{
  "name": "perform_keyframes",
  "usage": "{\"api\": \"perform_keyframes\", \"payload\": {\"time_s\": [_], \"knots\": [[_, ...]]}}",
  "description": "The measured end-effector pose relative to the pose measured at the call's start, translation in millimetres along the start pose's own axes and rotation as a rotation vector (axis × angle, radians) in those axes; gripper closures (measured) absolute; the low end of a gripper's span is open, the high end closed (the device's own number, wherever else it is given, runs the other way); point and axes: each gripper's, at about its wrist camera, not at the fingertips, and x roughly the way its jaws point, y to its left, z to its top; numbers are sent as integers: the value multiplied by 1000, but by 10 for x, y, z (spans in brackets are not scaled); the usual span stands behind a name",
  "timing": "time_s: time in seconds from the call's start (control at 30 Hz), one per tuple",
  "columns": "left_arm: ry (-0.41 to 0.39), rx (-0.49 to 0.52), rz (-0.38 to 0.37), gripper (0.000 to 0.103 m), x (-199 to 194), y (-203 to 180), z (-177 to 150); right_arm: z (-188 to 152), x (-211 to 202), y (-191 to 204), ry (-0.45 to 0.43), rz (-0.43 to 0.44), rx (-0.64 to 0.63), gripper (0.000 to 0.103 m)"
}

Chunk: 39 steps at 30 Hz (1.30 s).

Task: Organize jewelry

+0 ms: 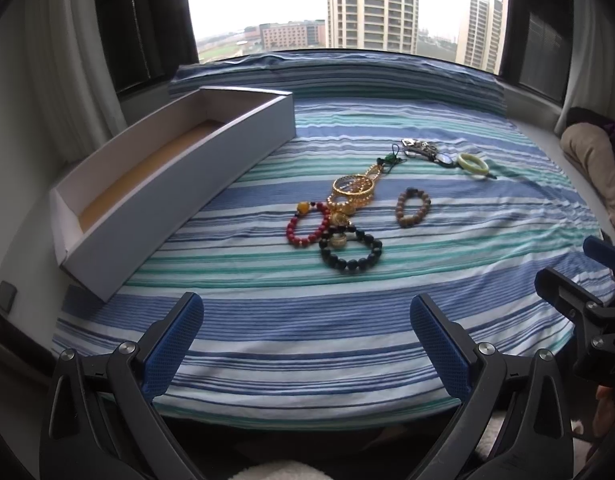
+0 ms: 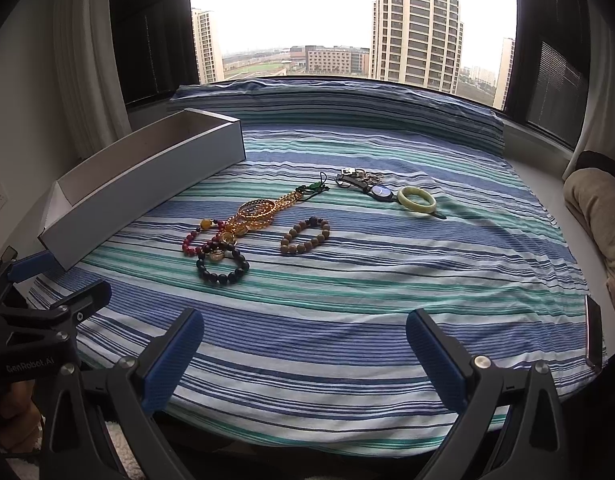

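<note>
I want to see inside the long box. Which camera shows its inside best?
The left wrist view: the white box opens toward it, showing a bare brown floor. The right wrist view shows mostly its outer wall.

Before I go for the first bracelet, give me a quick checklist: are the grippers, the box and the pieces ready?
1. Left gripper open and holding nothing: ok.
2. Right gripper open and holding nothing: ok.
3. Box open on top, no jewelry seen inside: ok.
4. Brown bracelet lying apart from the rest: ok.
5. Black bracelet free to lift alone: not ok, it overlaps the red bracelet and gold pieces.
6. Green bangle clear of the watch: cannot tell.
</note>
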Motion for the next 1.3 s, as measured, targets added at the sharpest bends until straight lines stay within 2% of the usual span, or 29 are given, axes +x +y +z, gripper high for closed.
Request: {"api": "perform_keyframes", "payload": {"time_s": [0.97,1.3], "knots": [[26,-14,-10,0,93,25,12,41,135,58,37,20,-16,0],[44,-21,-8,0,211,135,82,442,404,-387,50,56,24,0]]}}
